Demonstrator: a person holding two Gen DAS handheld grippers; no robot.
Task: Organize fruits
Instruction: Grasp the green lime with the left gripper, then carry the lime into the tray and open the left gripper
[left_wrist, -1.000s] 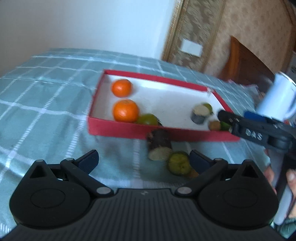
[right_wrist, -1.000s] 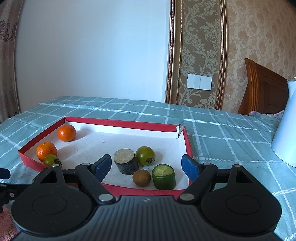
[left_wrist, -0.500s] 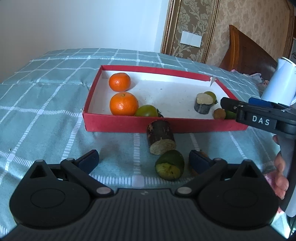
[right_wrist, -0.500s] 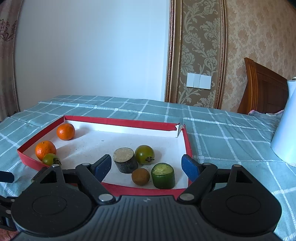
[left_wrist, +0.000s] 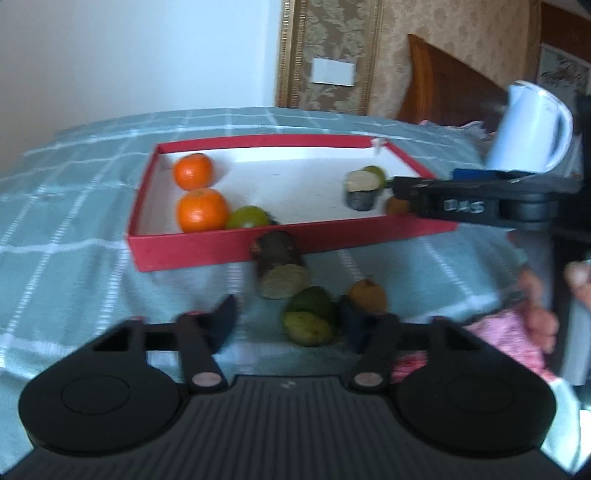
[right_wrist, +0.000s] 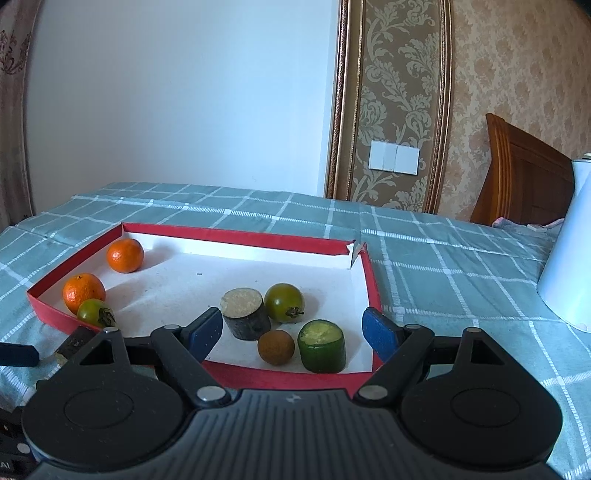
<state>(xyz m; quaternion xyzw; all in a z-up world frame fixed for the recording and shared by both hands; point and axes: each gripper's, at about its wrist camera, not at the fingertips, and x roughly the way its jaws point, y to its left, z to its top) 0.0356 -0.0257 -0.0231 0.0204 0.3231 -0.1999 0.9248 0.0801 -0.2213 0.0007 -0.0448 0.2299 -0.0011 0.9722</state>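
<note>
Here, smooth round oranges, shallow red cardboard tray, checked cloth.

Checked cloth tablecloth, matt red card tray, glossy oranges

The left gripper has just been closing around the green fruit piece.

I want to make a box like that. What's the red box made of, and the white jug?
The red box looks like thin cardboard: matte red outside, white inside, and one corner is split and bent open. The white jug looks like smooth, slightly glossy plastic with a moulded handle, probably a kettle; painted metal can't be ruled out.
</note>
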